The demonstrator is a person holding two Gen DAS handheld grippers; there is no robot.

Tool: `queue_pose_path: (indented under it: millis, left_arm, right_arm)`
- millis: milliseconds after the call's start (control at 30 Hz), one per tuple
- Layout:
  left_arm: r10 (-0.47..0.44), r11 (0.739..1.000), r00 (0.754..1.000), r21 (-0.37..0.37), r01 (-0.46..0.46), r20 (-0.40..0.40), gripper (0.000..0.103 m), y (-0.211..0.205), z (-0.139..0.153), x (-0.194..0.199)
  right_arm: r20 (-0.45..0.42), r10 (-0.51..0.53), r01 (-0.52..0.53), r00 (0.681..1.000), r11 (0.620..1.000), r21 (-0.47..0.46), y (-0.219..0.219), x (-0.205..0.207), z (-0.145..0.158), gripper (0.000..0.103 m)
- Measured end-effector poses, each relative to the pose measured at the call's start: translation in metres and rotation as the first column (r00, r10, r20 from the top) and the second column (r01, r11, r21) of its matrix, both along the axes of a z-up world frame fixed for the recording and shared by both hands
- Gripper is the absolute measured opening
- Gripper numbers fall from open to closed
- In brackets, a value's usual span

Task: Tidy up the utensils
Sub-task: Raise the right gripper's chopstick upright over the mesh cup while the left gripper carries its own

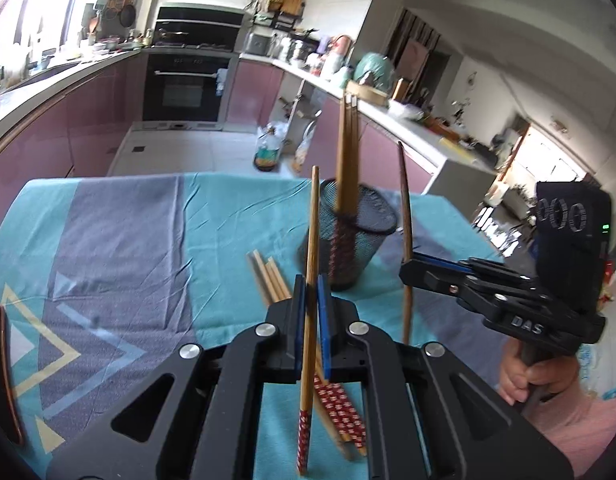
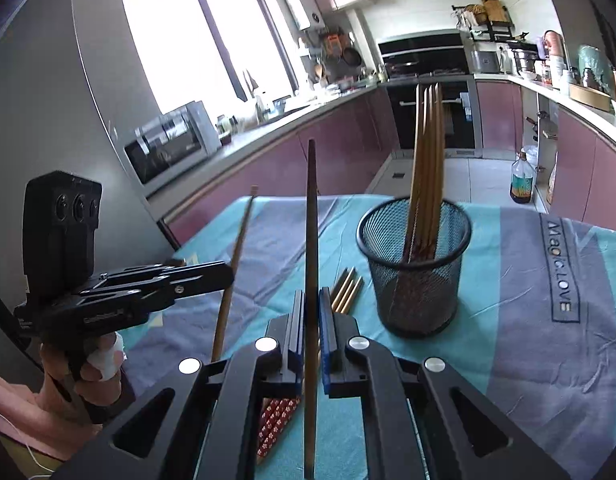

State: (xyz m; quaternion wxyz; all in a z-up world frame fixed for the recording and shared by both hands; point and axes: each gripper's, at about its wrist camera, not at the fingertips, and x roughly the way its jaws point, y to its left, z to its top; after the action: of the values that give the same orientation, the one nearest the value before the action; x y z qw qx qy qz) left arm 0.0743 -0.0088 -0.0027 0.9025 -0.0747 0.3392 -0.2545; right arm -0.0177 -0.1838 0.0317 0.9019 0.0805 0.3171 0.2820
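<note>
A black mesh cup [image 1: 348,236] [image 2: 414,264] stands on the teal and grey tablecloth [image 1: 119,240] with several wooden chopsticks [image 1: 346,152] [image 2: 428,140] upright in it. My left gripper [image 1: 311,282] [image 2: 227,274] is shut on a light wooden chopstick [image 1: 310,344] [image 2: 235,248] with a red patterned end, held nearly upright above the cloth, left of the cup. My right gripper [image 2: 311,296] [image 1: 406,270] is shut on a darker chopstick [image 2: 311,240] [image 1: 406,216], also upright. More loose chopsticks [image 1: 267,276] [image 2: 348,288] lie flat on the cloth in front of the cup.
A dark object with a red rim [image 1: 3,368] lies at the cloth's left edge. Behind the table runs a kitchen with pink cabinets, an oven [image 1: 183,88] and a bottle on the floor [image 2: 522,184]. A hand [image 1: 524,376] [image 2: 99,364] grips each tool's handle.
</note>
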Motion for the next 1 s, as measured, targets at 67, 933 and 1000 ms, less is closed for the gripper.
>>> queue_pose_path:
  millis: [67, 933, 1000]
  left_arm:
    - [-0.014, 1.000, 1.000, -0.023, 0.014, 0.012, 0.006, 0.002, 0.008, -0.003]
    - [-0.040, 0.986, 0.980, -0.151, 0.070, 0.193, 0.001, 0.002, 0.082, 0.004]
    - [-0.046, 0.985, 0.979, -0.152, 0.077, 0.201, 0.001, -0.001, 0.087, 0.006]
  right_arm:
    - [0.017, -0.011, 0.011, 1.000, 1.000, 0.005, -0.004, -0.002, 0.005, 0.005]
    - [0.188, -0.108, 0.104, 0.976, 0.994, 0.029, -0.037, 0.005, 0.061, 0.005]
    - [0.199, -0.113, 0.109, 0.973, 0.994, 0.031, -0.038, 0.006, 0.065, 0.005]
